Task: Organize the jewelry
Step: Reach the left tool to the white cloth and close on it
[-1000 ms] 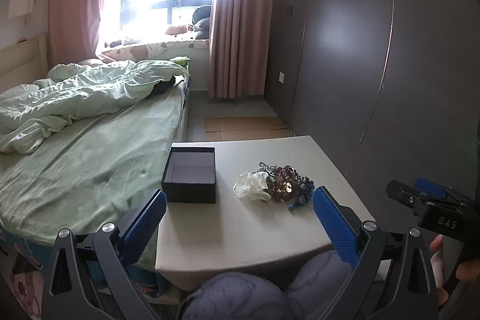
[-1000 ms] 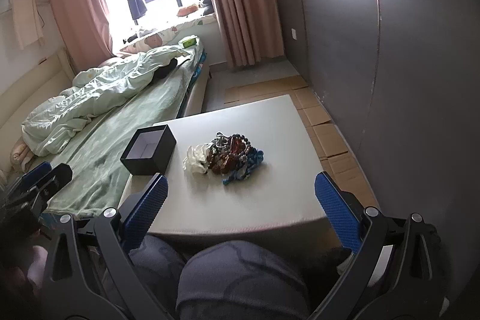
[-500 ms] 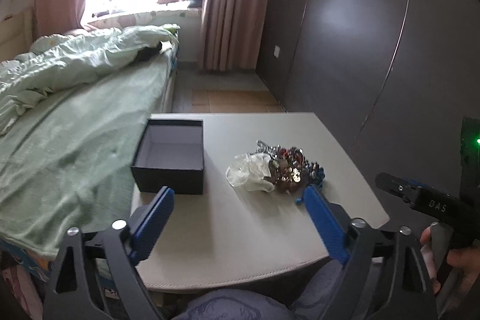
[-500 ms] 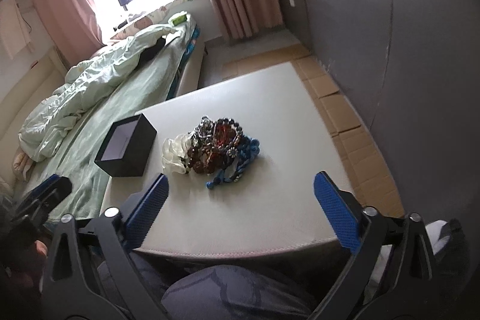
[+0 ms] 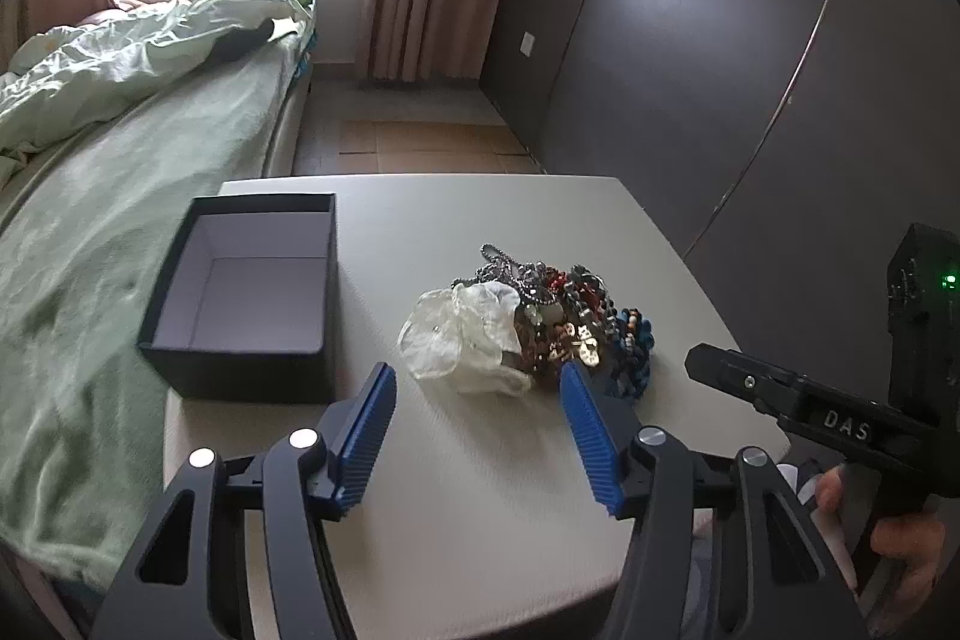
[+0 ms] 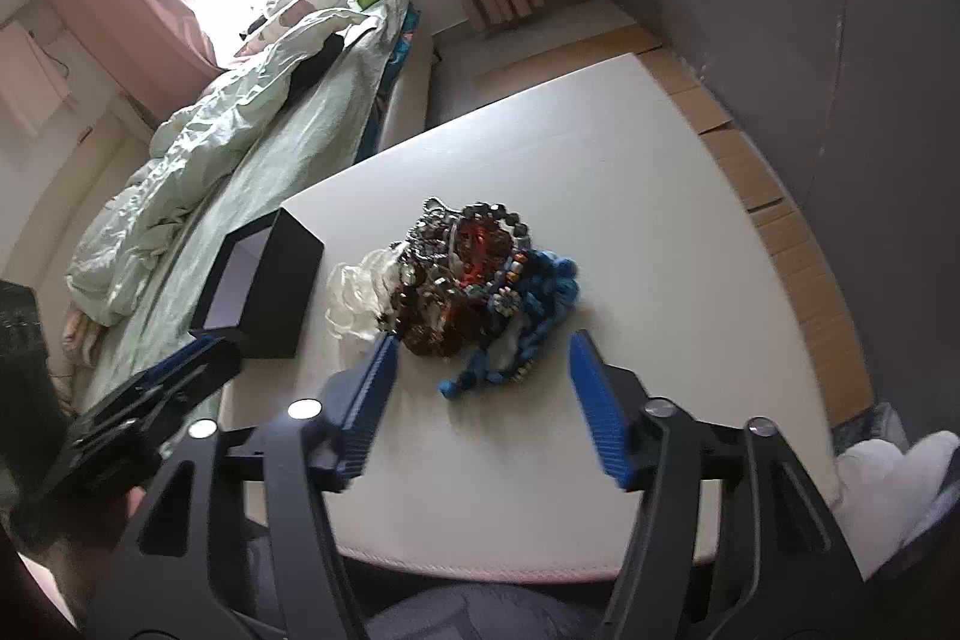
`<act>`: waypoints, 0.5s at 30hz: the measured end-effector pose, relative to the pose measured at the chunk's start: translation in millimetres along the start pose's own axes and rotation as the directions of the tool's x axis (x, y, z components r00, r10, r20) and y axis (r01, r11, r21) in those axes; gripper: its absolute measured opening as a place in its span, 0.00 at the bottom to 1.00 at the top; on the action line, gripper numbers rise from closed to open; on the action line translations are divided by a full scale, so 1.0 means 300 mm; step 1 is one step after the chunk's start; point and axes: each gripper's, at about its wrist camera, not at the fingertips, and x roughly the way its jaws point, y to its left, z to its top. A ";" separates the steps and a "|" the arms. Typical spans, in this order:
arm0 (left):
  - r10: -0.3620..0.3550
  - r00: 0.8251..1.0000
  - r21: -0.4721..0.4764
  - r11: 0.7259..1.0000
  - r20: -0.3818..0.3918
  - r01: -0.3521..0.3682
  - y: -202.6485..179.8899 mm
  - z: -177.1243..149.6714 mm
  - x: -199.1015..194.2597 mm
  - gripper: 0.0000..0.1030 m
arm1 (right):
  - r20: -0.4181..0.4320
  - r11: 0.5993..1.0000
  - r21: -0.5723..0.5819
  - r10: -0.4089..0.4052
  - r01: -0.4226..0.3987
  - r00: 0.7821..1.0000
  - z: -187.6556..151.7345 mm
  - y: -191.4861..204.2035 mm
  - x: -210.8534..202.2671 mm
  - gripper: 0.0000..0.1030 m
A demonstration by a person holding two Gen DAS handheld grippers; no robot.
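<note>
A tangled heap of jewelry [image 5: 558, 322] [image 6: 474, 280] lies mid-table: dark and red beads, blue beads on its right, a whitish translucent piece [image 5: 462, 334] [image 6: 354, 298] on its left. An open black box [image 5: 246, 292] [image 6: 258, 286] with a pale, bare inside stands to the left of the heap. My left gripper [image 5: 477, 388] hovers just short of the whitish piece, its jaws closing with nothing between them. My right gripper [image 6: 480, 361] hovers near the blue beads [image 6: 540, 304], its jaws also closing and not pressing on anything.
The white table [image 5: 492, 490] [image 6: 630, 196] stands beside a bed with green bedding [image 5: 120, 148] [image 6: 252, 148] on the left. A dark wardrobe wall [image 5: 720, 70] runs along the right. Cardboard sheets [image 6: 774, 196] lie on the floor past the table. A person's hand [image 5: 900, 538] holds the other gripper.
Both grippers have come down and forward toward the jewelry heap, tilting further downward. Their blue jaws have narrowed from wide apart to about half as wide.
</note>
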 end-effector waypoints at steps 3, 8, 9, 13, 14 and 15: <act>0.012 1.000 0.010 1.000 -0.021 -0.012 -0.007 0.029 0.057 0.48 | -0.007 1.000 0.009 0.012 -0.012 1.000 0.033 -0.005 0.023 0.48; 0.026 0.998 0.011 1.000 -0.061 -0.026 -0.006 0.060 0.151 0.45 | -0.021 0.997 0.050 0.054 -0.053 0.998 0.079 -0.024 0.068 0.42; 0.027 0.997 0.004 1.000 -0.072 -0.027 -0.003 0.061 0.168 0.45 | -0.025 0.996 0.057 0.064 -0.062 0.998 0.085 -0.024 0.078 0.42; 0.021 0.991 -0.029 0.999 -0.135 -0.025 0.016 0.062 0.247 0.43 | -0.045 0.993 0.074 0.096 -0.093 0.994 0.111 -0.026 0.117 0.37; 0.023 0.989 -0.035 0.999 -0.148 -0.028 0.020 0.061 0.262 0.41 | -0.047 0.992 0.076 0.101 -0.097 0.994 0.117 -0.027 0.124 0.37; 0.015 0.986 -0.046 0.999 -0.167 -0.023 0.027 0.058 0.282 0.36 | -0.049 0.992 0.079 0.104 -0.100 0.993 0.124 -0.025 0.132 0.37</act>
